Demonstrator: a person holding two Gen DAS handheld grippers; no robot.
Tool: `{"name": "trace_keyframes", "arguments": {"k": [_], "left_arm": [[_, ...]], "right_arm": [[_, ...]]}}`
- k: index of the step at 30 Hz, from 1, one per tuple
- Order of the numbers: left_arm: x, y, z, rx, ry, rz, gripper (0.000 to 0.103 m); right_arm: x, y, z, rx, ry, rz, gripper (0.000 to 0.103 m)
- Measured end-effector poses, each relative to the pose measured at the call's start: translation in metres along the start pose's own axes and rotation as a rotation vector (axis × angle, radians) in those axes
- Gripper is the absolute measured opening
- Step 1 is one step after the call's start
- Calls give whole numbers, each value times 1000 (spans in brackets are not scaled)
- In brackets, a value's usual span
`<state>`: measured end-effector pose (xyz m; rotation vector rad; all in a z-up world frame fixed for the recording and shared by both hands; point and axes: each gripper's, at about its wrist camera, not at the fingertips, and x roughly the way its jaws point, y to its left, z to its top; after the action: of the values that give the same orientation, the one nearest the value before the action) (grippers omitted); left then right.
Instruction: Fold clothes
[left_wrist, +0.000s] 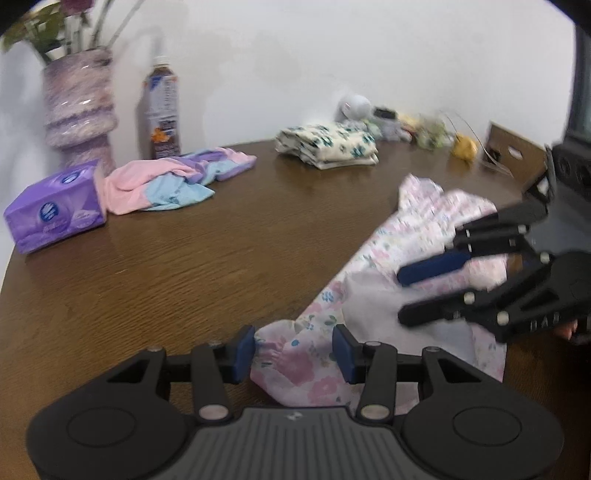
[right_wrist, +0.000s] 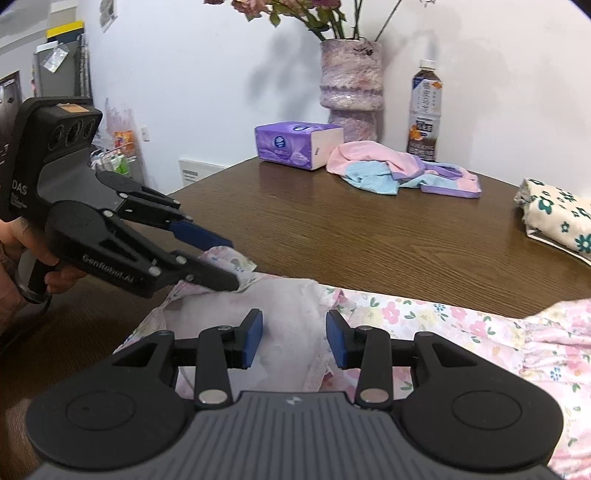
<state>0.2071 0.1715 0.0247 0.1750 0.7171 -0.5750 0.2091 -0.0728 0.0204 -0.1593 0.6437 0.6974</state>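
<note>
While both claws are wide apart and gripping nothing, the pink flowered garment (right_wrist: 443, 325) lies spread on the near edge of the brown counter (left_wrist: 221, 236), with part of it hanging toward the person. The left claw (left_wrist: 293, 350) has a bunched cuff sitting between its blue pads (left_wrist: 243, 350) — the pads do not seem to press it yet. The right claw (right_wrist: 294, 338) hovers over the pale inside of the cloth. To do this step well, I think each claw should pinch just one edge, not a thick lump, and then lift slowly so the cloth stays flat. The pink and blue garment (left_wrist: 166, 181) and the folded cream flowered cloth (left_wrist: 328, 144) lie well apart — leave those alone for now.
</note>
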Motion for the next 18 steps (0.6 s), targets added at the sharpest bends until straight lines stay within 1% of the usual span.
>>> {"name": "trace_keyframes", "arguments": {"k": [2,6,18], "left_arm": [[0,0,3,34,16,-20,44],[3,5,6,62,30,-62,44],[8,13,8,97,33,-133,43]], "right_arm": [[-1,2,0,10,2,-13,38],[-2,6,1,34,7,-41,38],[-2,13,-2,90,17,-93,38]]}}
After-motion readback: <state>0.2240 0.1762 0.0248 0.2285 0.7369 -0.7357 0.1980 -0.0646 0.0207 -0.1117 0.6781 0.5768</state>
